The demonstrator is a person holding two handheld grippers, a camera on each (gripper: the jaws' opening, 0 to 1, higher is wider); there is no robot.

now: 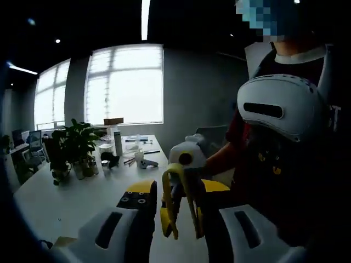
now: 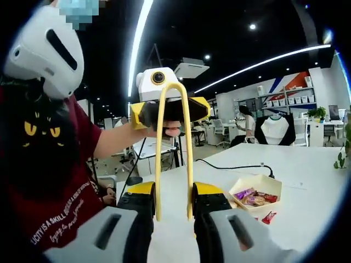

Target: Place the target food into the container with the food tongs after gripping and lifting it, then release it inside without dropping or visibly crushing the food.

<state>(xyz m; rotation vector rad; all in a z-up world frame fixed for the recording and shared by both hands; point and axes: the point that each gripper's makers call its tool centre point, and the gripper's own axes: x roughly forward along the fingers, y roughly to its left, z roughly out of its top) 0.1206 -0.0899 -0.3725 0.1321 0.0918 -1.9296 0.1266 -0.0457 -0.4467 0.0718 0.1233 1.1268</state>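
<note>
A person in a dark red printed shirt [image 2: 52, 197] stands at a long white table [image 2: 307, 186], head covered by a white headset [image 2: 46, 46]. The right gripper [image 2: 173, 205] has its fingers closed on the two arms of yellow food tongs [image 2: 173, 148], whose looped end points at the left gripper [image 2: 164, 104]. In the left gripper view, the left gripper [image 1: 176, 211] appears narrowly parted; whether it touches the tongs cannot be told. A cream container [image 2: 258, 189] of wrapped snacks [image 2: 253, 195] sits right of the tongs.
</note>
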